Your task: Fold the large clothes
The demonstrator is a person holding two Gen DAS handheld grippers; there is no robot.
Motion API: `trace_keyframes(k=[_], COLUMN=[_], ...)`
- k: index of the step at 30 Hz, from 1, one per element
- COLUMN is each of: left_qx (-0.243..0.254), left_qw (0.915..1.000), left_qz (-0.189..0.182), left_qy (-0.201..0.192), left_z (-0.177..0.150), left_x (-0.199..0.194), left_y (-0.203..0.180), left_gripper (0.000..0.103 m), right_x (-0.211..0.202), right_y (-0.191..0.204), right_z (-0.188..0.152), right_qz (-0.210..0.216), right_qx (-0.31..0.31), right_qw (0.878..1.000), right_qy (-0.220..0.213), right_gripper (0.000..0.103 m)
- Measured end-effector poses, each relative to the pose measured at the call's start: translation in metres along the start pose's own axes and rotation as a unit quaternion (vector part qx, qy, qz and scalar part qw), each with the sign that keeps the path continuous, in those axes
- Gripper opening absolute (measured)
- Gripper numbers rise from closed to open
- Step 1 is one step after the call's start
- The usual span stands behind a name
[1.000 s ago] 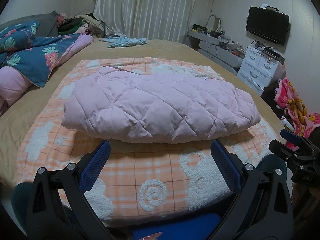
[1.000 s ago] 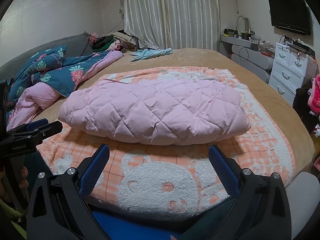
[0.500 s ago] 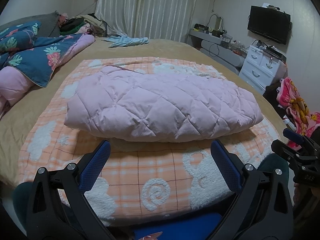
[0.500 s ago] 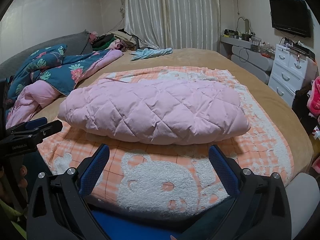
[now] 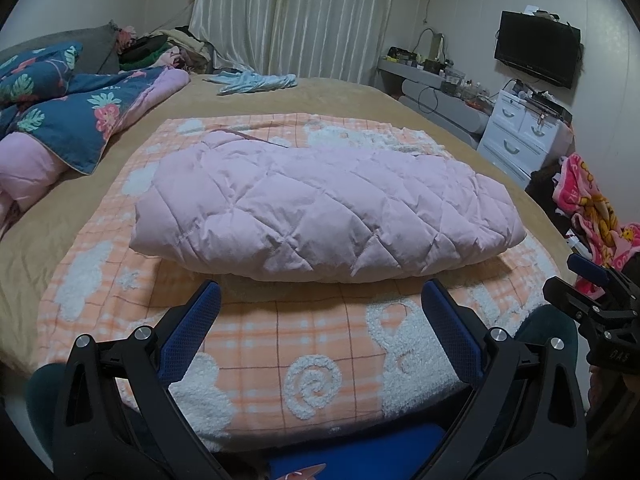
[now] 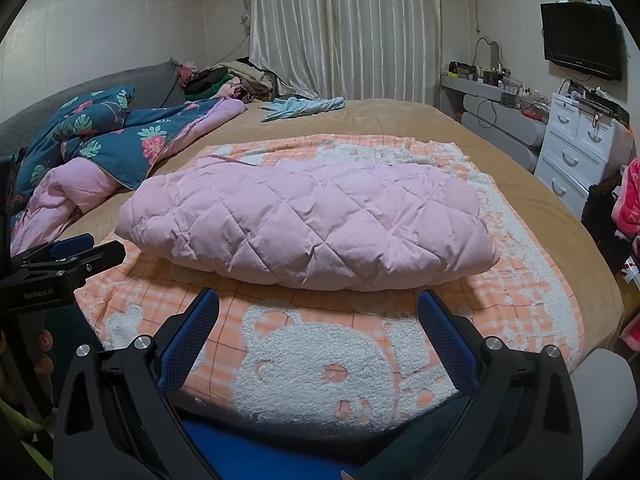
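Observation:
A pink quilted padded garment (image 5: 324,208) (image 6: 308,224) lies folded into a long puffy bundle across an orange checked fleece blanket (image 5: 304,344) (image 6: 320,360) on the bed. My left gripper (image 5: 320,300) hovers open just short of the bundle's near edge, nothing between its blue pads. My right gripper (image 6: 318,304) is likewise open and empty, a little back from the bundle. Each gripper shows at the edge of the other's view: the right gripper (image 5: 596,300), the left gripper (image 6: 60,264).
A blue floral duvet (image 6: 100,136) with pink lining is heaped at the left. A light blue cloth (image 6: 304,106) lies at the far end of the tan bed cover. White drawers (image 6: 576,148), a shelf and a wall TV (image 6: 580,40) stand to the right. Pink patterned cloth (image 5: 592,208) hangs beside the bed.
Both grippers have drifted slightly; the left view has shifted a little so the bundle sits more to the right. The garment has not moved. Both stay open.

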State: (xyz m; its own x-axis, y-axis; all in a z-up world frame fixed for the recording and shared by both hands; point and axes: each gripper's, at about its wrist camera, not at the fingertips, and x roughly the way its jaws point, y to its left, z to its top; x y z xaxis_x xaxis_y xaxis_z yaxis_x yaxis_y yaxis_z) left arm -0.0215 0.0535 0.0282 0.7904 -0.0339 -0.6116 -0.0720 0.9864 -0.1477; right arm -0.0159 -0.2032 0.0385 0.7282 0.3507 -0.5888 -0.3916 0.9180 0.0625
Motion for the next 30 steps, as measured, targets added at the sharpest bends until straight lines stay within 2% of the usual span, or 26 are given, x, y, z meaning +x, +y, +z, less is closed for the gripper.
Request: trace_keyframes(k=[7,18,26,30], left_qx=[0.011,0.026,0.023,0.01], left_qw=[0.9999,0.9996,0.9991,0.9992], left_qz=[0.007,-0.003,-0.029,-0.022], left_qy=[0.002,0.014,0.021,0.032], left_z=[-0.002,-0.006,-0.007,-0.007], left_x=[0.001,0.005,0.014,0.021], left_y=[-0.003,-0.011,-0.012,-0.008], left_gripper=[0.094,0.094,0.094,0.094], right_x=[0.0,-0.004,-0.005,-0.005], right_y=[0.001,0.001,-0.015,-0.031], right_z=[0.001,0.0,-0.002,-0.003], right_qz=[-0.006,-0.017,-0.034,-0.045], right_qx=[-0.004,-0.004,0.017,0.035], right_qw=[1.0,1.0,0.999,0.998], right_qy=[-0.004,-0.008,-0.018,-0.019], right_gripper=[0.099,0.099,0.099,0.099])
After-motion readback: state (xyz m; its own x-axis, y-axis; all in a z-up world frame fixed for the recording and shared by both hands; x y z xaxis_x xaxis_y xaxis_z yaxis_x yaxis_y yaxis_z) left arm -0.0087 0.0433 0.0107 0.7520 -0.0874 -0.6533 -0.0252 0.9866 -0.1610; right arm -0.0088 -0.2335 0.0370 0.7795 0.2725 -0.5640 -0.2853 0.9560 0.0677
